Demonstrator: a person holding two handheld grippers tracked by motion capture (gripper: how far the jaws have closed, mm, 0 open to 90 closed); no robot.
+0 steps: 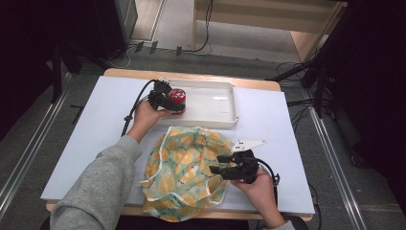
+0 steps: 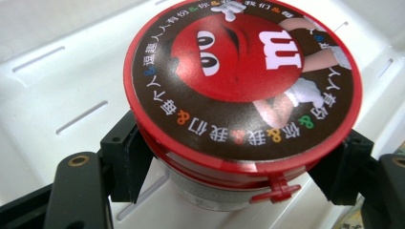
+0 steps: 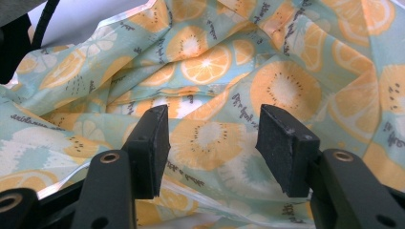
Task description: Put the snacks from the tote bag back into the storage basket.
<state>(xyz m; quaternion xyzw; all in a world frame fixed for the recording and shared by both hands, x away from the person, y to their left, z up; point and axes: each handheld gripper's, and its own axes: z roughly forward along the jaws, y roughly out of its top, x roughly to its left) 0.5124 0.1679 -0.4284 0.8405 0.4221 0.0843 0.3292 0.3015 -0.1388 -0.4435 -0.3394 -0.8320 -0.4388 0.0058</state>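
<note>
A round candy tub with a red lid point(image 2: 241, 86) stands in the left end of a white tray point(image 1: 218, 101). My left gripper point(image 2: 239, 162) is shut on the tub just under the lid, one jaw on each side; in the high view the tub point(image 1: 178, 96) shows beside my left gripper point(image 1: 168, 101). A crumpled cloth with an orange-slice print point(image 1: 184, 167) lies on the near middle of the table. My right gripper point(image 1: 216, 164) rests at the cloth's right edge, open, with the cloth point(image 3: 210, 81) below and beyond its jaws point(image 3: 212, 148).
The tray point(image 2: 57, 86) has slotted white walls and sits at the table's far middle. A white sheet point(image 1: 91, 134) covers the wooden table. Cables and dark stands lie on the floor beyond the table.
</note>
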